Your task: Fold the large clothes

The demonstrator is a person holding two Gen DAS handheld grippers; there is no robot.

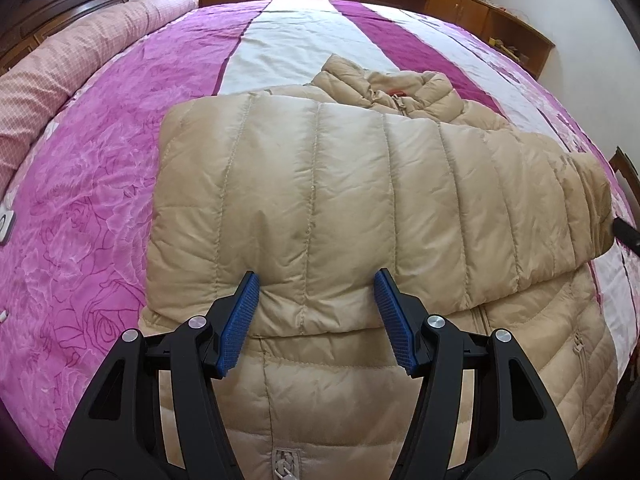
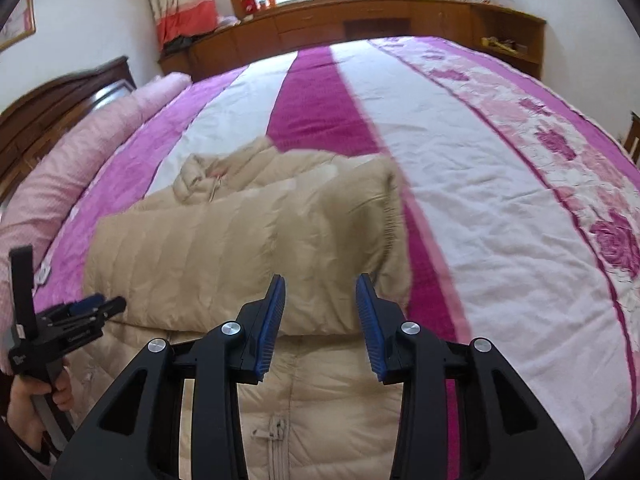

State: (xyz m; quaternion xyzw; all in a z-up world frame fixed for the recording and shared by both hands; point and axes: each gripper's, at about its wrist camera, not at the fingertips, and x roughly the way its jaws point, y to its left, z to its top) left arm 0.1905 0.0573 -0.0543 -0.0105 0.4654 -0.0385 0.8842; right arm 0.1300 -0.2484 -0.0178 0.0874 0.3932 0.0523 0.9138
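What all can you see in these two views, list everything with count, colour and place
puffer jacket: one, beige, middle of the bed, sleeve folded across its body
bedspread: one, magenta and white stripes, covering the bed
rolled quilt: one, pink, along the left edge
headboard: one, dark wood, behind the quilt
cabinets: a run, brown wood, under the window
curtain: one, white and red, left of the window
left tool: one, black with blue pads, open around the sleeve fold
right tool: one, same colours, open at the cuff
hand: one, holding the left tool
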